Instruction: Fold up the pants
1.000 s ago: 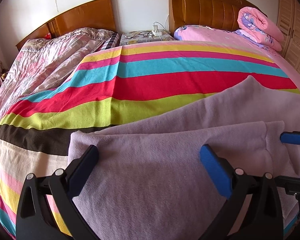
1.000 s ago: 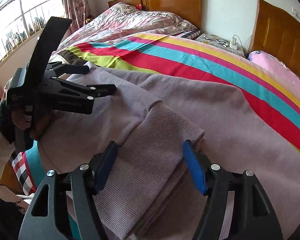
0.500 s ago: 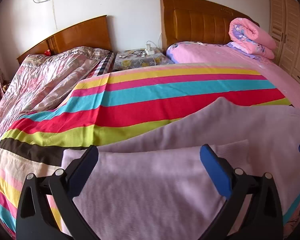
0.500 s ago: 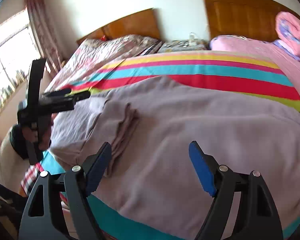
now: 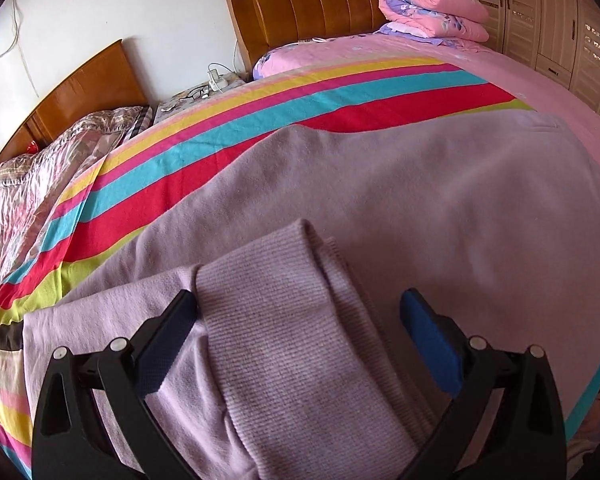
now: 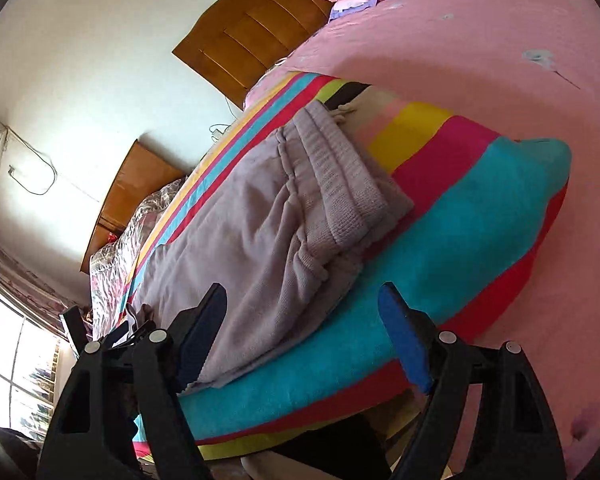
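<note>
Right gripper (image 6: 304, 316) gapes empty above lilac pants (image 6: 268, 220) — folded on the striped blanket (image 6: 472, 216).

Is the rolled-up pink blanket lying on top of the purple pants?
No, the rolled-up pink blanket sits far back by the headboard, well away from the purple pants.

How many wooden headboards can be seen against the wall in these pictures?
2. The taller headboard stands behind the pink bed; the lower headboard stands behind the bed with the floral quilt. Both also show in the right wrist view. Others may be out of frame.
</note>
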### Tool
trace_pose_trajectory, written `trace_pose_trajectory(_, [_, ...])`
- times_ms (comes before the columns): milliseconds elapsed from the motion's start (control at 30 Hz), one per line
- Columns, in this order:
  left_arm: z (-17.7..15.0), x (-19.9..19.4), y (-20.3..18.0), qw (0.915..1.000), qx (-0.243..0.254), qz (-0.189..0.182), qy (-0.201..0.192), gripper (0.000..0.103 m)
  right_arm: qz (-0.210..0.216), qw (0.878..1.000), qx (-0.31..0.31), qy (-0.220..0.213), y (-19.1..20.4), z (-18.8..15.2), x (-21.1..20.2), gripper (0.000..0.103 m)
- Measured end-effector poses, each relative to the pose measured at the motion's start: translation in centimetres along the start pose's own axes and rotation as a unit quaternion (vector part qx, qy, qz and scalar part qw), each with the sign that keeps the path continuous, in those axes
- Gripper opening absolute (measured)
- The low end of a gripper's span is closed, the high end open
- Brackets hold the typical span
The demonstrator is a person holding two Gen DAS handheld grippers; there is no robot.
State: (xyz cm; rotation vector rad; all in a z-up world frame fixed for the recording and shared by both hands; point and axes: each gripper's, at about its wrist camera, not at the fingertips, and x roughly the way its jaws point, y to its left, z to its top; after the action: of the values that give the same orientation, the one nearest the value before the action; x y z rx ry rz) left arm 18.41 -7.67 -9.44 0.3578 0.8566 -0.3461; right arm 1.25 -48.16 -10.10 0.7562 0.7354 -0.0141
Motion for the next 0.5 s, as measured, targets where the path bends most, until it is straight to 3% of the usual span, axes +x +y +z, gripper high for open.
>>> trace_pose_trajectory(200, [0.1, 0.2, 0.8, 1.0, -0.005, -0.007, 0.002, 0.102, 0.002, 1.0, 0.007, 0.004, 0.0, 0.8, 1.8, 0.078])
trace_pose_trajectory(367, [0.1, 0.4, 0.8, 0.9999, -0.008, -0.011, 0.004, 0.102, 0.046, 0.998, 0.019, 0.045, 0.3, 0.2, 2.4, 0.074])
trace_pose_trajectory(500, [0.1, 0.5, 0.8, 0.9999, -0.008, -0.011, 0.005, 0.102, 0.055, 0.997, 0.06, 0.019, -0.5, 1.2, 2.9, 0.073])
